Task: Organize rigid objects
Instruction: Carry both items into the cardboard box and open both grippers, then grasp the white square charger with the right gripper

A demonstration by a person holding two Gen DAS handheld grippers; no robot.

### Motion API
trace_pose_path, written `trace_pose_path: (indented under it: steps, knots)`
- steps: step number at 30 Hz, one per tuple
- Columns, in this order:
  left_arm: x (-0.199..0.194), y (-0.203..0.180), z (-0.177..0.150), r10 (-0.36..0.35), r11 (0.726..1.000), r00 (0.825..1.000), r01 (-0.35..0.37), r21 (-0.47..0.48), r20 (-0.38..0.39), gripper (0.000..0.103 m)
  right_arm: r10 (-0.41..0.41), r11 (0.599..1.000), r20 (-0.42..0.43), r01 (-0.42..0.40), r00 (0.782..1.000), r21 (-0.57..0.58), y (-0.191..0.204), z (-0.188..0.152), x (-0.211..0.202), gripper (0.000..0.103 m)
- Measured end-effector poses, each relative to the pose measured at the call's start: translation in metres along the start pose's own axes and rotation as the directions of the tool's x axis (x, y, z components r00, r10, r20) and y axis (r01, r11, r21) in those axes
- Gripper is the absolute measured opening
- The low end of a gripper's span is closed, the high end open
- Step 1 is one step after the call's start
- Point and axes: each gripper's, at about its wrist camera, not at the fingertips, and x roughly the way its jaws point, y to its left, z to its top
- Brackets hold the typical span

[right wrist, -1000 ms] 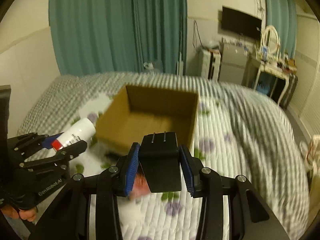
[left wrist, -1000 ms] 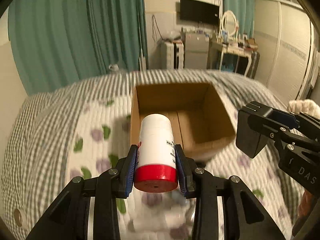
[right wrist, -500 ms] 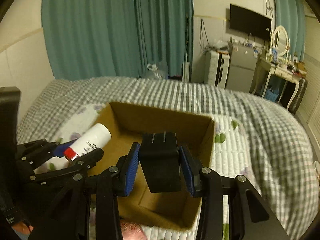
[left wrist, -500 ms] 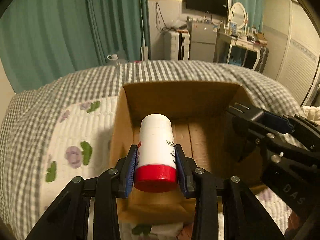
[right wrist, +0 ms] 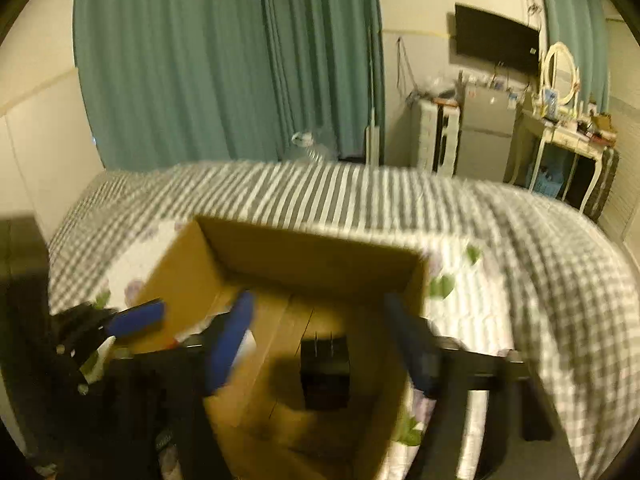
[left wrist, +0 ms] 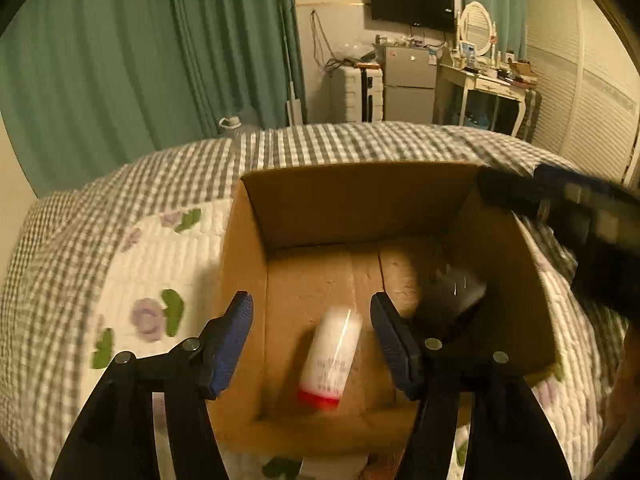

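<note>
An open cardboard box (left wrist: pixel 360 196) stands on the bed; it also shows in the right wrist view (right wrist: pixel 304 252). My left gripper (left wrist: pixel 312 340) is open above the box's near side. A white bottle with a red cap (left wrist: pixel 330 356) lies blurred on the box floor between its fingers. My right gripper (right wrist: pixel 324 348) is open over the box. A black plug adapter (right wrist: pixel 325 372) is below it inside the box; it also shows in the left wrist view (left wrist: pixel 450 300). The right gripper's body (left wrist: pixel 568 220) reaches in from the right.
The bed has a grey checked blanket (left wrist: pixel 120 200) and a white floral quilt (left wrist: pixel 152 280). Green curtains (left wrist: pixel 140 60), a small fridge (left wrist: pixel 408 76), a TV (left wrist: pixel 412 2) and a dressing table (left wrist: pixel 488 80) stand behind the bed.
Both grippers opened. The white bottle dropped from my left gripper into the box, and the black adapter dropped from my right gripper into the box.
</note>
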Motion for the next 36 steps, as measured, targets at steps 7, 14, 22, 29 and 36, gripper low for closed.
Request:
trace_pose_path:
  steps: [7,14,22,29,36]
  knots:
    - [-0.097,0.017,-0.002,0.017,0.999,0.996,-0.014,-0.037,0.092,0.082,-0.058,0.994,0.045,0.062,0.997,-0.085,0.015,0.031,-0.093,0.075]
    - [-0.171,0.042,-0.024,0.041,0.996,0.990,-0.029,-0.085,0.136,0.083,-0.056,0.993,0.068,0.063,0.996,-0.103,0.044,0.009,-0.182,0.083]
    - [-0.179,0.055,-0.077,0.010,0.997,0.997,-0.005,-0.075,0.078,0.083,-0.043,0.993,-0.016,0.041,0.999,-0.113,0.079,-0.053,-0.198,0.083]
    - [-0.121,0.054,-0.141,-0.018,0.998,0.998,0.015,-0.062,-0.058,0.084,-0.010,0.995,-0.175,-0.007,0.984,-0.096,0.086,-0.123,-0.139,0.083]
    - [-0.065,0.054,-0.191,-0.049,0.998,0.982,0.041,-0.049,-0.181,0.083,0.012,0.992,-0.360,-0.056,0.933,-0.111,0.089,-0.181,-0.068,0.083]
